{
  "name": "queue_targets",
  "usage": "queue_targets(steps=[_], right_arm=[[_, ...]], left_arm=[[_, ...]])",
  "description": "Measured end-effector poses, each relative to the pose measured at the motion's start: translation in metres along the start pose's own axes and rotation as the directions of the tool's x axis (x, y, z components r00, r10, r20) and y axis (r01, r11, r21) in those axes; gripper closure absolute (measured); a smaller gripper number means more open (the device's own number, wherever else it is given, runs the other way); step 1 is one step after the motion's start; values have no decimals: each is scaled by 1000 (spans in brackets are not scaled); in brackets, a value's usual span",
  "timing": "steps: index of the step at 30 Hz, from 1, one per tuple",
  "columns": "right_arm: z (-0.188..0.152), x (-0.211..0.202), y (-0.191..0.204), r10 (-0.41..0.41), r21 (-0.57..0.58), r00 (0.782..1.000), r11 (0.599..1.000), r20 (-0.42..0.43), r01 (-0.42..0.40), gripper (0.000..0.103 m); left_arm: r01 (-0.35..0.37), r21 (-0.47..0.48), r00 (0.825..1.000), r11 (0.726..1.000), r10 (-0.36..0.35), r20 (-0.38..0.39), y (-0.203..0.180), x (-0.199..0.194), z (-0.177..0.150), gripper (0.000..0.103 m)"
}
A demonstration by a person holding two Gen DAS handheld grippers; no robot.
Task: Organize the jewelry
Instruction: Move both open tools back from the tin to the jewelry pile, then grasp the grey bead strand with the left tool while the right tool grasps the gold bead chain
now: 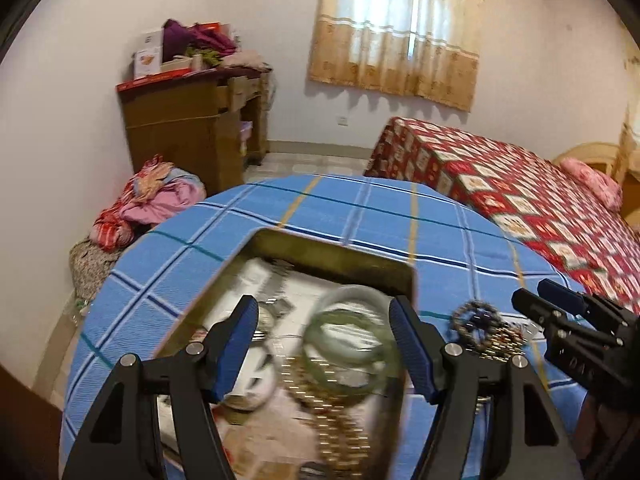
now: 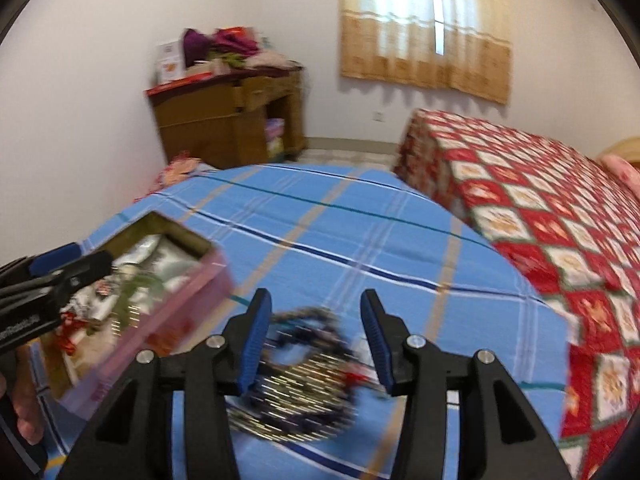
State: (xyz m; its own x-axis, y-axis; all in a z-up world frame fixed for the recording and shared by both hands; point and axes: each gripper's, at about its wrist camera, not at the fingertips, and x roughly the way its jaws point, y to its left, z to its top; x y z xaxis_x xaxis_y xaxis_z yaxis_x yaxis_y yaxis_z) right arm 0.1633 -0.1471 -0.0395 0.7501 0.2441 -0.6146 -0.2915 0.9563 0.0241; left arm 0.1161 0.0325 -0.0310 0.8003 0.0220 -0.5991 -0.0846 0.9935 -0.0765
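Observation:
An open box (image 1: 336, 258) with pink outer walls (image 2: 168, 316) sits on a round table with a blue plaid cloth (image 1: 360, 208). Inside lie green bangles (image 1: 348, 336), a gold chain (image 1: 336, 412) and other small pieces, all blurred. My left gripper (image 1: 322, 350) is open and empty, hovering over the box. A loose pile of beaded and gold jewelry (image 2: 304, 372) lies on the cloth right of the box; it also shows in the left wrist view (image 1: 486, 334). My right gripper (image 2: 316, 344) is open and empty just above that pile.
A bed with a red patterned cover (image 1: 520, 192) stands right of the table. A wooden desk piled with boxes and clothes (image 1: 196, 120) is against the far wall, with a heap of clothes (image 1: 148, 200) on the floor. A curtained window (image 1: 400, 28) is behind.

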Motion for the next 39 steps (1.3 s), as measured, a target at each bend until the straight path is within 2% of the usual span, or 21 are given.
queue_targets(steps=[7, 14, 17, 24, 29, 39], right_arm=[[-12, -4, -43, -42, 126, 997, 991, -58, 49, 54], [-14, -5, -48, -49, 133, 996, 989, -73, 58, 54], [-15, -3, -49, -53, 128, 995, 990, -88, 64, 54], [-22, 3, -47, -48, 107, 989, 992, -137, 63, 54], [-29, 4, -40, -48, 77, 986, 995, -161, 61, 54], [-24, 20, -40, -8, 57, 975, 998, -221, 21, 52]], left_arm=[[58, 109, 998, 992, -58, -8, -50, 2, 2, 35], [85, 188, 996, 978, -79, -41, -85, 16, -7, 35], [81, 198, 995, 977, -68, -73, -89, 27, -12, 35], [98, 218, 993, 971, -79, -92, -90, 37, -19, 35], [113, 242, 992, 964, -96, -81, -88, 41, -16, 35], [67, 263, 997, 962, -53, -59, -89, 48, -14, 35]])
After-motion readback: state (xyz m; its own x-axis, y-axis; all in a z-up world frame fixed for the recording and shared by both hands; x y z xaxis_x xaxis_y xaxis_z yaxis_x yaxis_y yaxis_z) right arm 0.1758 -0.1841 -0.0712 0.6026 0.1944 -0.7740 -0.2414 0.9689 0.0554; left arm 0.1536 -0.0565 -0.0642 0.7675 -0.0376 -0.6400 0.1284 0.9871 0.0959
